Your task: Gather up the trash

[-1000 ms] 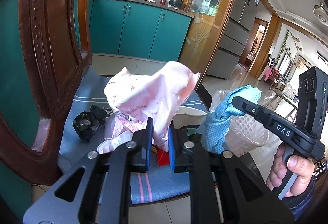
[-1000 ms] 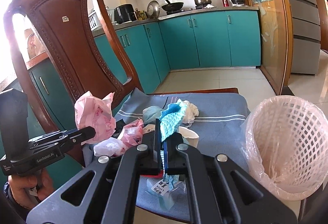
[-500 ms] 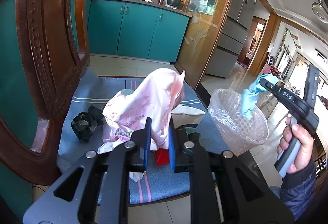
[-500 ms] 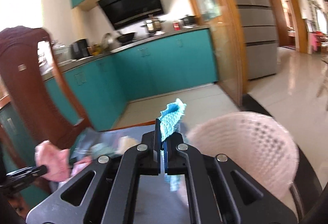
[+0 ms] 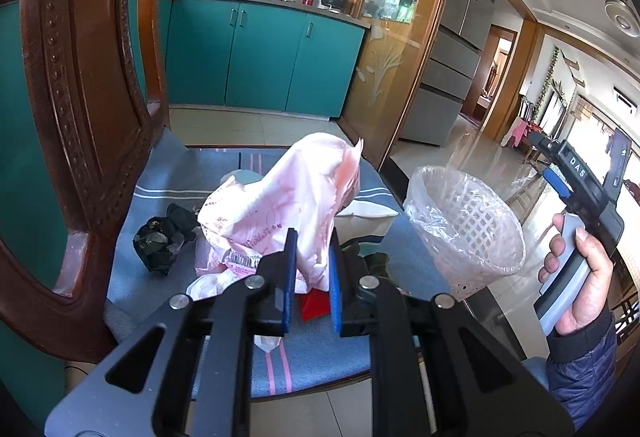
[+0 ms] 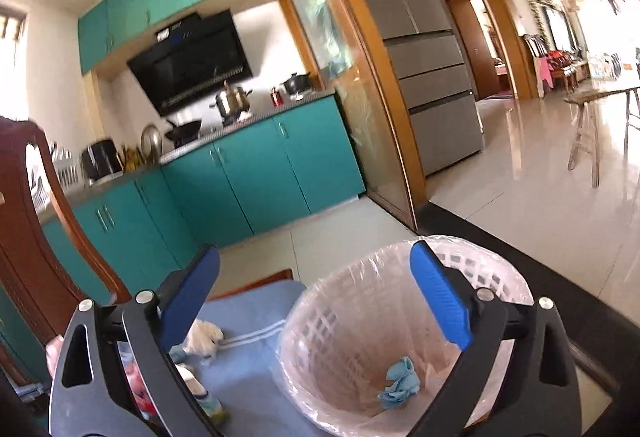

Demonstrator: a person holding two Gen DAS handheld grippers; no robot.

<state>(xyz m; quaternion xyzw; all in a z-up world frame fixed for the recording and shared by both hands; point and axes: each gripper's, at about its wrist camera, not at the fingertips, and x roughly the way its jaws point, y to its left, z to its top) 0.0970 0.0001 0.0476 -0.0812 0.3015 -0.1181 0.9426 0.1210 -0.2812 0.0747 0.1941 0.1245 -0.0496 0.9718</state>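
Since the earlier frame, the right gripper (image 6: 316,301) has swung away from the chair and now hangs over the basket (image 6: 508,277). Its jaws, which were clenched on the blue rag (image 6: 400,383), are opening wide and nothing is between them. The rag has left the jaws and now lies crumpled on the bottom of the basket, below the gripper and a little to the right of its middle. The left gripper (image 5: 312,273) has stayed in place and is still clenched on the pink bag (image 5: 280,205), which stands up from between its blue pads.

In the left view, the right gripper (image 5: 554,167) is held by a hand (image 5: 580,277) at the far right, beyond the basket (image 5: 464,221). The basket is white lattice with a clear liner and stands at the right edge of the cushion (image 5: 320,349).

More trash lies on the blue striped cushion: a black wrapper (image 5: 160,245) to the left of the bag, a red scrap (image 5: 314,305) just under the left pads, and a white wad (image 6: 204,335) near the right gripper's left finger. The cushion is on a dark wooden chair (image 5: 80,97) with a carved back. Behind are teal cabinets (image 5: 260,61), a stove with pots, a grey fridge (image 6: 424,57) and a shiny tiled floor (image 6: 540,197).
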